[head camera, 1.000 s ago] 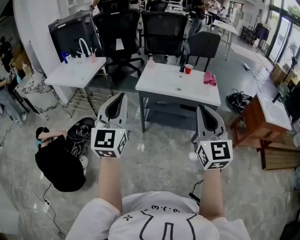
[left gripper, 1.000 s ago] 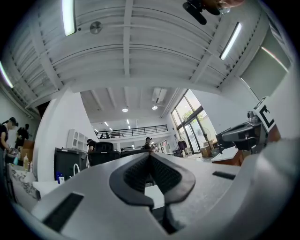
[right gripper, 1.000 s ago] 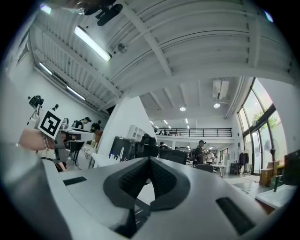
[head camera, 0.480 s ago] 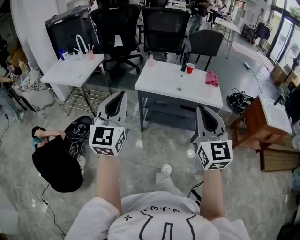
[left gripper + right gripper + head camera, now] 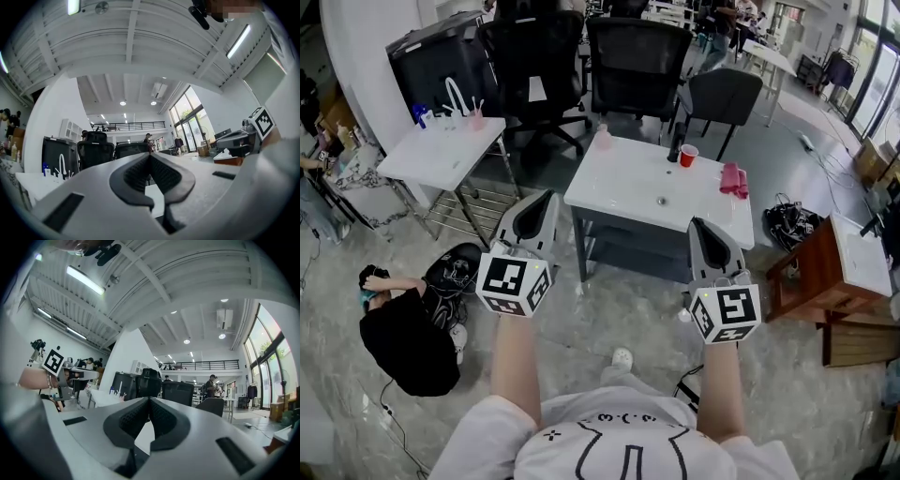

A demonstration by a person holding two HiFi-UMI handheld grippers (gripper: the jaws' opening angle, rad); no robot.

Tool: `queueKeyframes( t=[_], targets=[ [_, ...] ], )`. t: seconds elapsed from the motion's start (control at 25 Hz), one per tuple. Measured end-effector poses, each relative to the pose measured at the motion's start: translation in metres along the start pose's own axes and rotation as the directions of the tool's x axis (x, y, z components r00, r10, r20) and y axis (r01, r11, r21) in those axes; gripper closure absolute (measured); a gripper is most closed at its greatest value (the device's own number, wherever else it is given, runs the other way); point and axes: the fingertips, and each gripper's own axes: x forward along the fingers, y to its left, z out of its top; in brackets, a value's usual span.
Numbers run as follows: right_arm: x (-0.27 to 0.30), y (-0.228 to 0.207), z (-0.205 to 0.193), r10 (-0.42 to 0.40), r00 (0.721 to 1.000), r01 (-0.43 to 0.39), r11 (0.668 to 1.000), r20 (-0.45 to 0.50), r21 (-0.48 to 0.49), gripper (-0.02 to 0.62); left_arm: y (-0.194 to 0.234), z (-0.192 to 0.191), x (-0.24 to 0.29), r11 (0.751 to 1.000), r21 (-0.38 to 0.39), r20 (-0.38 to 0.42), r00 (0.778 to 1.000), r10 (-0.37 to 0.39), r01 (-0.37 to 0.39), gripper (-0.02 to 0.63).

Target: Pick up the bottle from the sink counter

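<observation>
1. The person has stepped forward. A white shoe (image 5: 622, 358) now shows on the floor between the arms, and the white counter (image 5: 619, 183) lies closer to the gripper tips than it did a moment ago.
2. The left gripper (image 5: 547, 195) is held out in front of the body, its jaws pressed fully together with nothing between them.
3. The right gripper (image 5: 696, 223) is held out beside it, its jaws closed tip to tip and likewise empty.
4. The dark bottle (image 5: 675, 145) stands upright at the counter's far edge, just beside a red cup (image 5: 688, 155) and well apart from both grippers.
5. A pink cloth (image 5: 731, 178) lies near the counter's right end, and a small pink bottle (image 5: 603, 138) stands at its far left corner.
6. Black office chairs (image 5: 637, 56) stand behind the counter.
</observation>
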Motion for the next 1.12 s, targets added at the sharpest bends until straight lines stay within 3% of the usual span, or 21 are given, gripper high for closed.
queueKeyframes(
  t=[0.56,0.8,1.12],
  targets=[
    [0.120,-0.103,-0.036,0.081,0.997,-0.082,0.996,0.013,0.046,0.566,0.011,-0.035,0.136,0.997,0.007,-0.036,0.996,0.081,-0.081,0.598],
    [0.159,-0.115,-0.047,0.122,0.992,-0.122,0.991,0.017,0.049,0.566,0.027,-0.050,0.168,0.993,0.014,-0.063,0.991,0.119,-0.119,0.598],
    [0.181,-0.130,-0.073,0.111,0.994,-0.111,0.990,-0.001,0.085,0.566,0.038,-0.068,0.197,0.993,0.014,-0.086,0.989,0.119,-0.118,0.598]
  ],
)
